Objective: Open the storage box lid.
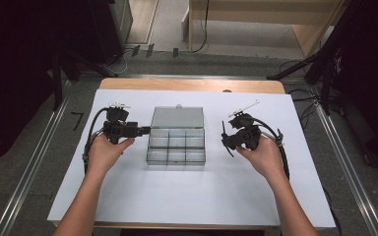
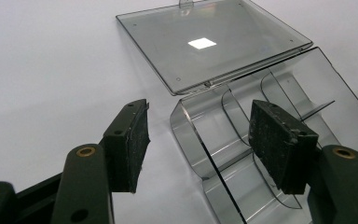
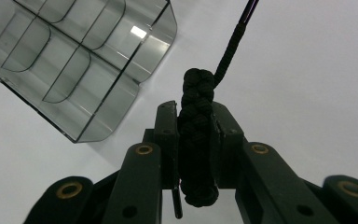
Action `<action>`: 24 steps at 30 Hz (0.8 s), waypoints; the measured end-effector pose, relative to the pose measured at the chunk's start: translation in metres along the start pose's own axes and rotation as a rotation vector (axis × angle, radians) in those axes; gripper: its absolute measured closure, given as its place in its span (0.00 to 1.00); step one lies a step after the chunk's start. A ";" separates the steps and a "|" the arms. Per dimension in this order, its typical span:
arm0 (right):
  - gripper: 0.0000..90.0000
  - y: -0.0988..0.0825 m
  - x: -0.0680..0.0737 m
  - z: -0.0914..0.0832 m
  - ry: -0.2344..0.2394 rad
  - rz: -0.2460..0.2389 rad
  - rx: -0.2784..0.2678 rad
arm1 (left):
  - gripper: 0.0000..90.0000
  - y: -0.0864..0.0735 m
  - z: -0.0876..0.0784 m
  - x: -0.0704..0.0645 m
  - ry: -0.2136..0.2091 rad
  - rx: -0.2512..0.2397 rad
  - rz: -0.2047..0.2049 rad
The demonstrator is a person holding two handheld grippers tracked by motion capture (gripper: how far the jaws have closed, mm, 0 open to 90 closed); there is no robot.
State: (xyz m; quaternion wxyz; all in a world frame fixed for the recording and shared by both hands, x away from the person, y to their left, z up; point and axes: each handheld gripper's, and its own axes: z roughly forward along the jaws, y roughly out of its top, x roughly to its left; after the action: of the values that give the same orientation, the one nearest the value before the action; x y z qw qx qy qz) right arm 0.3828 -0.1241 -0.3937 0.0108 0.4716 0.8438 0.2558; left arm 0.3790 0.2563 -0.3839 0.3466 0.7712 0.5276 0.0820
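A clear compartment box [image 1: 176, 145] lies open mid-table, its lid [image 1: 177, 117] folded flat behind it. The compartments look empty. My left gripper [image 1: 146, 130] is open at the box's left wall; in the left gripper view its jaws straddle that wall [image 2: 200, 144], one pad [image 2: 133, 140] outside, the other over a compartment. My right gripper [image 1: 225, 141] hovers right of the box, shut on a black braided cord [image 3: 196, 126] whose thin tail [image 3: 235, 35] sticks out ahead. The box [image 3: 81, 60] lies to the upper left in the right gripper view.
A white sheet [image 1: 192, 196] covers the wooden table [image 1: 192, 84]. Metal rails [image 1: 347, 167] run along both sides on the floor, and cables [image 1: 300, 96] lie behind the table's right corner.
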 end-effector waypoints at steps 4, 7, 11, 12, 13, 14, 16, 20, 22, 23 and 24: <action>0.86 0.002 0.005 0.000 0.007 -0.013 -0.002 | 0.43 0.001 -0.001 -0.001 0.000 -0.005 0.002; 0.86 0.003 0.008 0.000 0.026 -0.016 -0.007 | 0.43 0.001 -0.002 -0.002 -0.002 -0.005 0.004; 0.86 0.005 0.012 0.000 0.050 -0.021 -0.012 | 0.43 0.001 -0.002 -0.003 0.000 -0.003 0.009; 0.86 0.005 0.013 0.000 0.049 -0.024 -0.014 | 0.43 0.001 -0.002 -0.003 0.000 -0.004 0.010; 0.86 0.005 0.013 0.001 0.049 -0.027 -0.015 | 0.43 0.001 -0.002 -0.003 0.000 -0.006 0.009; 0.86 0.006 0.015 0.001 0.048 -0.026 -0.014 | 0.43 0.001 -0.003 -0.002 0.001 -0.005 0.007; 0.86 0.006 0.016 0.001 0.049 -0.028 -0.013 | 0.43 0.001 -0.003 -0.001 0.000 -0.003 0.005; 0.86 0.007 0.020 0.001 0.055 -0.036 -0.012 | 0.43 0.001 -0.003 0.000 0.002 0.000 0.002; 0.86 0.008 0.023 0.002 0.057 -0.042 -0.015 | 0.43 0.001 -0.003 0.000 0.002 -0.001 0.002; 0.86 0.008 0.024 0.002 0.057 -0.041 -0.013 | 0.43 0.001 -0.003 0.000 0.002 -0.001 0.003; 0.86 0.009 0.026 0.002 0.059 -0.042 -0.011 | 0.43 0.001 -0.003 0.000 0.002 -0.001 0.004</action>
State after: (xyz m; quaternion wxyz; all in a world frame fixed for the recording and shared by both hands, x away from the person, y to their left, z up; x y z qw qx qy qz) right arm 0.3762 -0.0991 -0.3856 -0.0059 0.4462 0.8519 0.2740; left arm 0.3785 0.2578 -0.3807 0.3463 0.7720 0.5264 0.0834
